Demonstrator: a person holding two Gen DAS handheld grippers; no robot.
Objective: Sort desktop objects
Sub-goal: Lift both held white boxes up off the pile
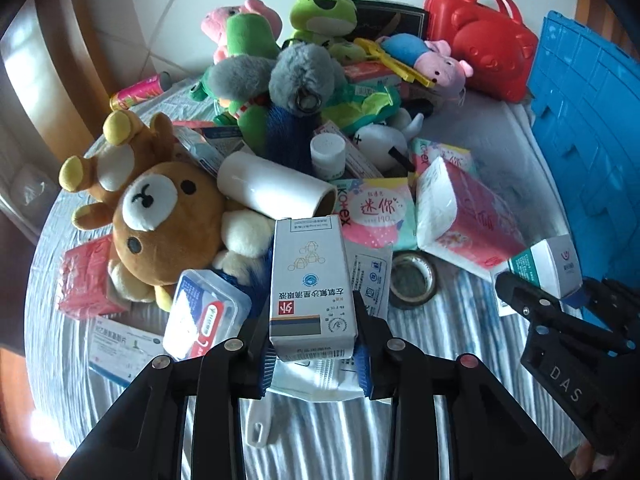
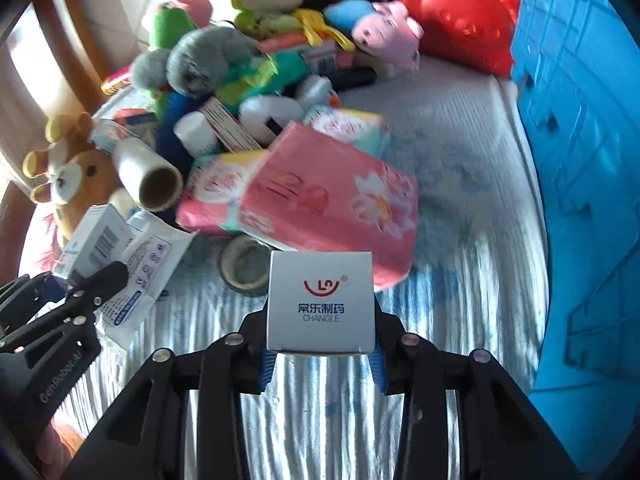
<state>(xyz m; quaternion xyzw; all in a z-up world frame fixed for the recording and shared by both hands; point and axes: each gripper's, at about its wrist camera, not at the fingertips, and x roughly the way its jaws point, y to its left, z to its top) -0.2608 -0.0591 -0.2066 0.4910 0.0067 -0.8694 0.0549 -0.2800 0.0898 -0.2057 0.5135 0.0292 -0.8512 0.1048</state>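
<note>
My left gripper (image 1: 316,354) is clamped on the eye-drop box (image 1: 310,280); my right gripper (image 2: 320,360) is clamped on the white medicine box (image 2: 321,300). Keep both boxes level and clear of the pile while carrying them toward the blue crate (image 2: 580,160).

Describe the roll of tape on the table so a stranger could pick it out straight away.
Start from the heap of plush toys and boxes on the striped tablecloth. At its near edge lies a pink flowered tissue pack; the tape roll lies flat on the cloth, partly tucked under that pack's near edge. It is the only dark ring with an open centre; the nearby white roll is a long tube on its side.
</note>
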